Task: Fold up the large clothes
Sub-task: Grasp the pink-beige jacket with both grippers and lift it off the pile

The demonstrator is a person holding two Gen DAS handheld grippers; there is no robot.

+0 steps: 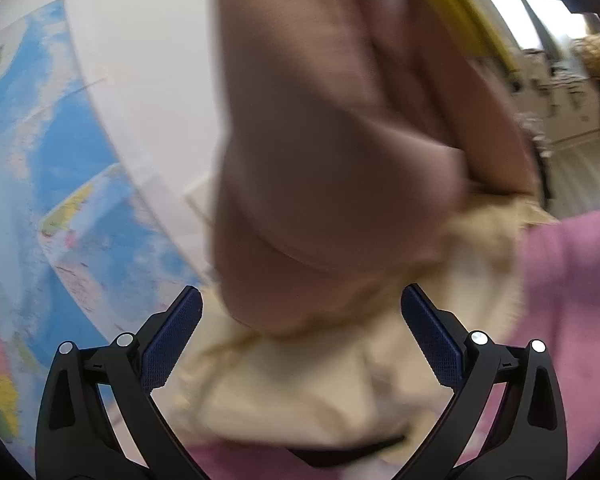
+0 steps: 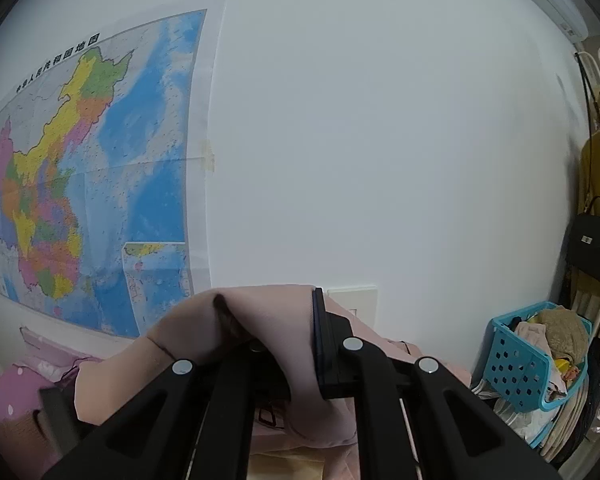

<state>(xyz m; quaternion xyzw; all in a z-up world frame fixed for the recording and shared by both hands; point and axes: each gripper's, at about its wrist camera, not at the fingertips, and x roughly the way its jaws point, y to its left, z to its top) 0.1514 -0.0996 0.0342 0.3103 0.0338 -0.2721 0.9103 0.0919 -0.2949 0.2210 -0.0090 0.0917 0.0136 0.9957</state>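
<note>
A pale pink-brown garment [image 1: 332,140] hangs blurred in the middle of the left wrist view, held up from above. My left gripper [image 1: 300,292] is open just below and in front of its lower edge, and its blue pads [image 1: 172,344] press on nothing. In the right wrist view my right gripper [image 2: 296,308] is shut on a bunched fold of the same pale pink garment [image 2: 260,320]. The cloth drapes over the left finger and hides it. This gripper is raised and faces the white wall.
Cream fabric [image 1: 300,392] lies on pink bedding [image 1: 572,280] below the left gripper. A map [image 2: 92,168] hangs on the wall. At right stand a blue basket [image 2: 528,364] full of clothes and a rack with a black handbag [image 2: 592,248].
</note>
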